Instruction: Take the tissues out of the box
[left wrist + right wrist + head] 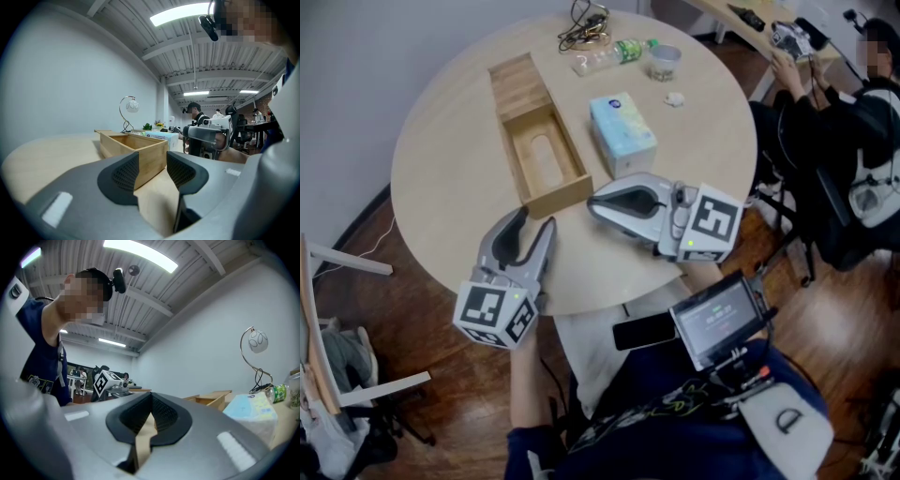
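The open wooden box (pixel 539 141) lies on the round table (pixel 441 178), and nothing shows inside it. A light blue tissue pack (pixel 622 133) sits on the table just right of the box. My left gripper (pixel 534 223) is open near the table's front edge, pointing at the box's near end (pixel 136 150), with nothing between its fingers. My right gripper (pixel 592 202) is shut and empty, lying in front of the tissue pack with its tips pointing left. In the right gripper view the shut jaws (pixel 151 411) fill the foreground, with the tissue pack (pixel 251 408) at the right.
A plastic bottle (pixel 614 54), a small cup (pixel 665 62), tangled cables (pixel 584 28) and a white crumpled bit (pixel 674 98) lie at the table's far side. A person (pixel 825 141) sits at the right. A phone (pixel 645 331) and a screen (pixel 720 319) are by my lap.
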